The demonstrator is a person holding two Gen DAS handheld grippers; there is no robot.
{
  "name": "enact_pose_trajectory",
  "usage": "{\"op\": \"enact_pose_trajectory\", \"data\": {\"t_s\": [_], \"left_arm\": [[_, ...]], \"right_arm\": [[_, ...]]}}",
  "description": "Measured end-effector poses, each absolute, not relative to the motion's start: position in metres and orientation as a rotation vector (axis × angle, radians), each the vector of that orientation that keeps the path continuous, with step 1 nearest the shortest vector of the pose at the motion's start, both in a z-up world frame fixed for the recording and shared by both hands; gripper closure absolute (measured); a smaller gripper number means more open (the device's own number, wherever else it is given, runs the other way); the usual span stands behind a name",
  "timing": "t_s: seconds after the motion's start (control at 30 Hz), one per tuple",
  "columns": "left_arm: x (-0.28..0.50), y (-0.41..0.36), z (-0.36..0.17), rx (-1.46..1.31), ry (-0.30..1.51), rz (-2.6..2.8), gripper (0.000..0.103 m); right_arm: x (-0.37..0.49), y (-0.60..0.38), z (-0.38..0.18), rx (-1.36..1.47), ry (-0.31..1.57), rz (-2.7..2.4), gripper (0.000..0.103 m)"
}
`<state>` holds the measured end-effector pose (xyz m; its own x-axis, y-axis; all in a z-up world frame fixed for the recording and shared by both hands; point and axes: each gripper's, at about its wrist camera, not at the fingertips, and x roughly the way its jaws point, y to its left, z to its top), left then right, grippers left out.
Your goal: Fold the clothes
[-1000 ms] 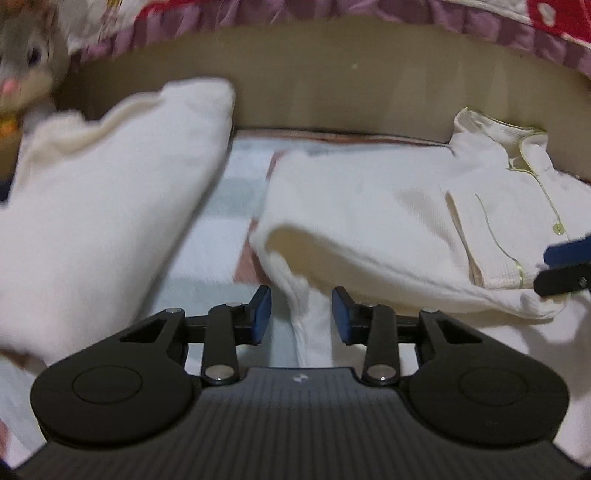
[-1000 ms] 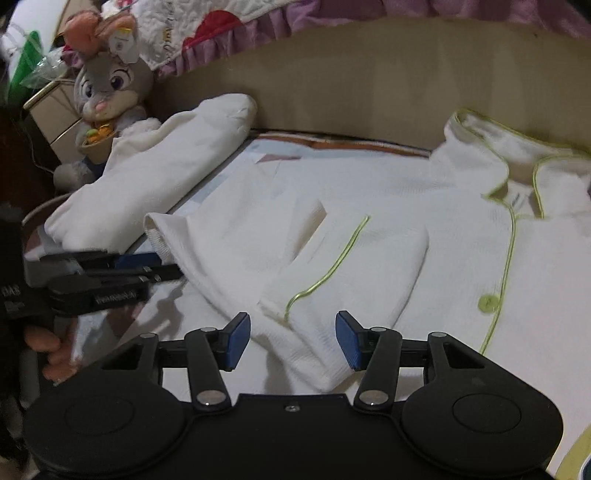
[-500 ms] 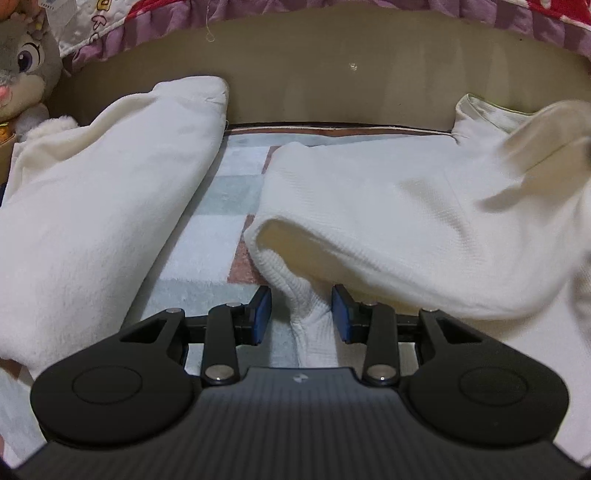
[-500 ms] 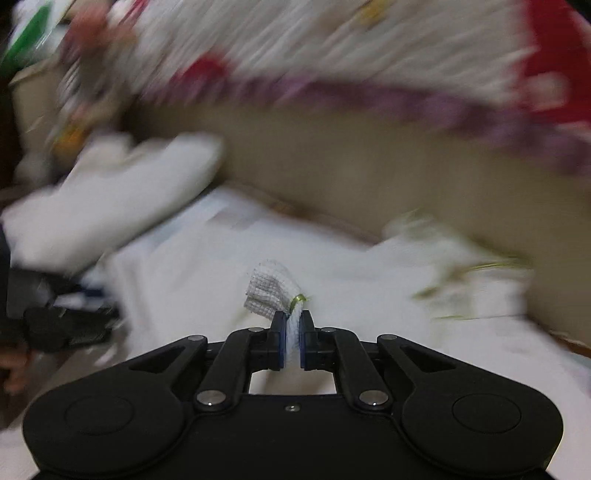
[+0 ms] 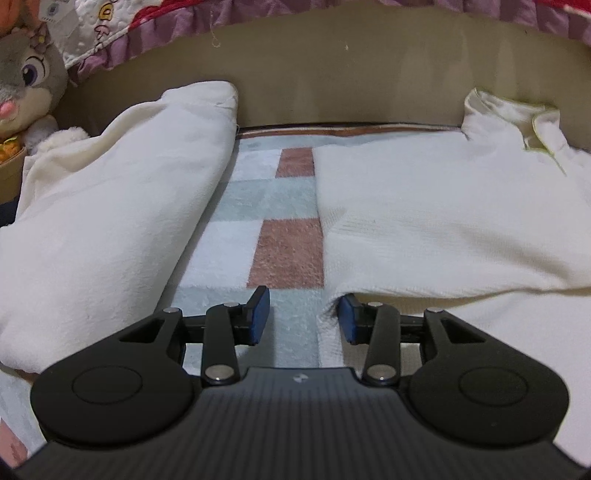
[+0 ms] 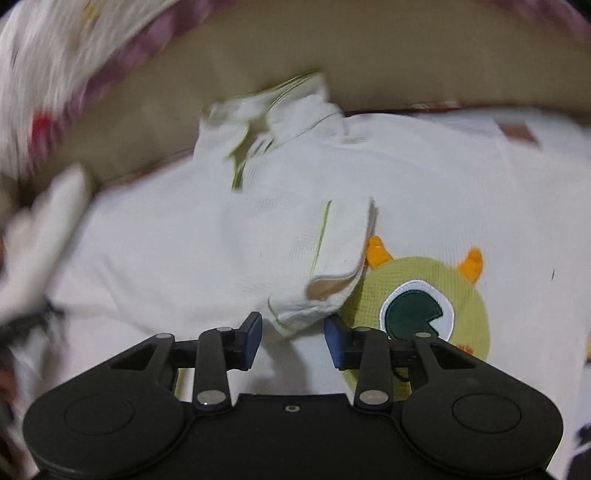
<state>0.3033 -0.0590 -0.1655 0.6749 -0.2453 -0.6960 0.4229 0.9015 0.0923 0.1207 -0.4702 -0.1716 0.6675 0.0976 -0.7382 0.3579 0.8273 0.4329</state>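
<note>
With the sleeve (image 6: pixel 325 254) laid across the white shirt (image 5: pixel 436 206), the right gripper (image 6: pixel 293 334) has just opened, fingers empty. The left gripper (image 5: pixel 304 315), fingers apart, should next pinch the near hem.

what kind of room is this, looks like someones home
Most likely a bedroom at home: the cream garment with green piping lies on a checked fleece blanket against a padded beige headboard, with a grey plush rabbit and a quilted floral cover nearby.

Tan bed frame (image 5: pixel 332 88), checked blanket (image 5: pixel 258 206).
</note>
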Motion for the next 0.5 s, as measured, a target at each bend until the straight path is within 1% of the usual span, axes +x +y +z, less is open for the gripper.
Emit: {"op": "enact_pose_trajectory", "data": {"t_s": [0.03, 0.07, 0.1, 0.13, 0.2, 0.33, 0.43, 0.5], "left_arm": [[0.304, -0.057, -0.164, 0.248, 0.729, -0.374, 0.063], [0.305, -0.055, -0.162, 0.241, 0.710, -0.364, 0.063], [0.306, -0.052, -0.160, 0.233, 0.691, -0.354, 0.062], [0.307, -0.050, -0.159, 0.227, 0.686, -0.353, 0.056], [0.310, -0.045, -0.157, 0.213, 0.701, -0.368, 0.055], [0.309, -0.046, -0.156, 0.241, 0.718, -0.379, 0.055], [0.310, -0.048, -0.157, 0.247, 0.713, -0.366, 0.055], [0.312, -0.047, -0.158, 0.224, 0.721, -0.356, 0.055]], "right_arm": [[0.120, -0.477, -0.171, 0.659, 0.823, -0.154, 0.049], [0.119, -0.484, -0.171, 0.723, 0.810, -0.148, 0.046], [0.118, -0.490, -0.171, 0.785, 0.798, -0.141, 0.045], [0.117, -0.496, -0.171, 0.837, 0.789, -0.133, 0.042], [0.115, -0.506, -0.167, 0.901, 0.773, -0.124, 0.042], [0.132, -0.519, -0.159, 0.788, 0.793, -0.165, 0.040], [0.149, -0.528, -0.170, 0.745, 0.824, -0.207, 0.039], [0.159, -0.528, -0.180, 0.739, 0.812, -0.261, 0.039]]}}
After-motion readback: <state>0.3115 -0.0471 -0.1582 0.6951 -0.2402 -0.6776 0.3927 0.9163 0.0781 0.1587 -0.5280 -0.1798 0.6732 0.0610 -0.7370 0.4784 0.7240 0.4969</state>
